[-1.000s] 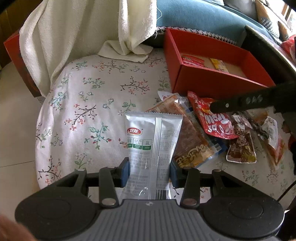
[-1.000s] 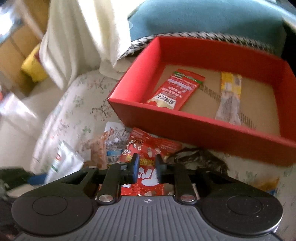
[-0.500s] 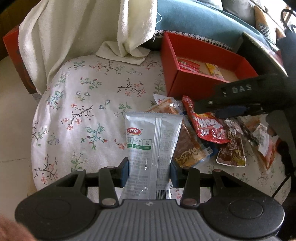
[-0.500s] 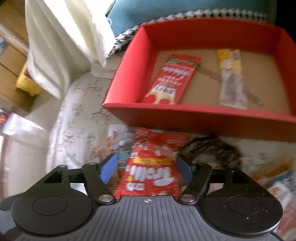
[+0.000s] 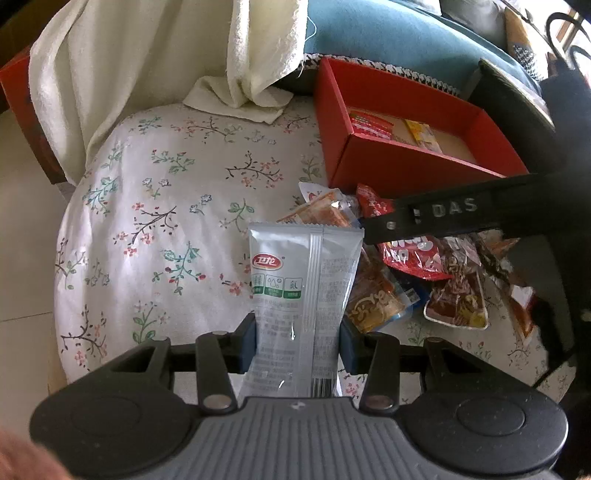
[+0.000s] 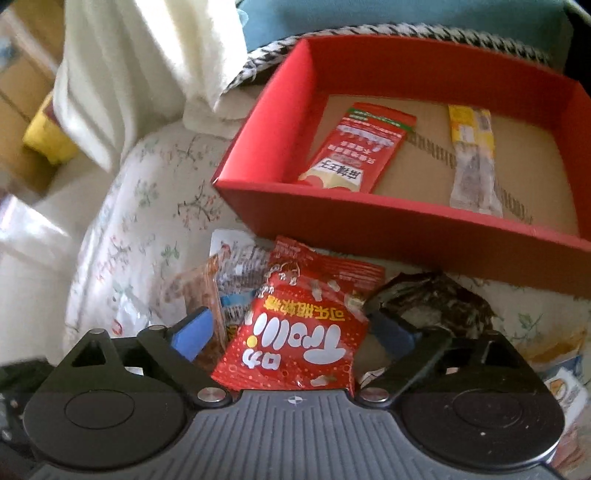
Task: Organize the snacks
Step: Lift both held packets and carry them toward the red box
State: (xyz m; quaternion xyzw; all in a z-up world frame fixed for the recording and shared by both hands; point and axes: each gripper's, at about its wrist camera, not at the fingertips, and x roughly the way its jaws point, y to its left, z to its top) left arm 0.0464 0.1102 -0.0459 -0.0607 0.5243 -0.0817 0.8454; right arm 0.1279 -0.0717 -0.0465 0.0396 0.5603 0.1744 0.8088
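Observation:
My left gripper [image 5: 297, 343] is shut on a grey snack packet [image 5: 303, 269] that stands upright between its pads, above the floral cloth. The jaws of my right gripper [image 6: 291, 330] are opening, and they straddle a red Trolli packet [image 6: 306, 328] lying on the snack pile without the pads touching it. One of the right gripper's black fingers [image 5: 443, 218] crosses the left wrist view above that pile. Behind the pile is a red box [image 6: 369, 229] that holds a long red packet [image 6: 358, 151] and a yellow-topped packet [image 6: 472, 158].
Several loose packets lie in front of the box, among them an orange one [image 5: 369, 295] and a dark one [image 6: 432, 299]. A cream towel [image 5: 147, 55] hangs at the back left and a teal cushion [image 5: 369, 33] lies behind the box. The floral cloth [image 5: 166, 206] drops to pale floor [image 5: 22, 221] on the left.
My right gripper's jaws went from shut to wide apart around the red Trolli packet, and it drew slightly nearer the pile. The left gripper kept its hold on the grey packet.

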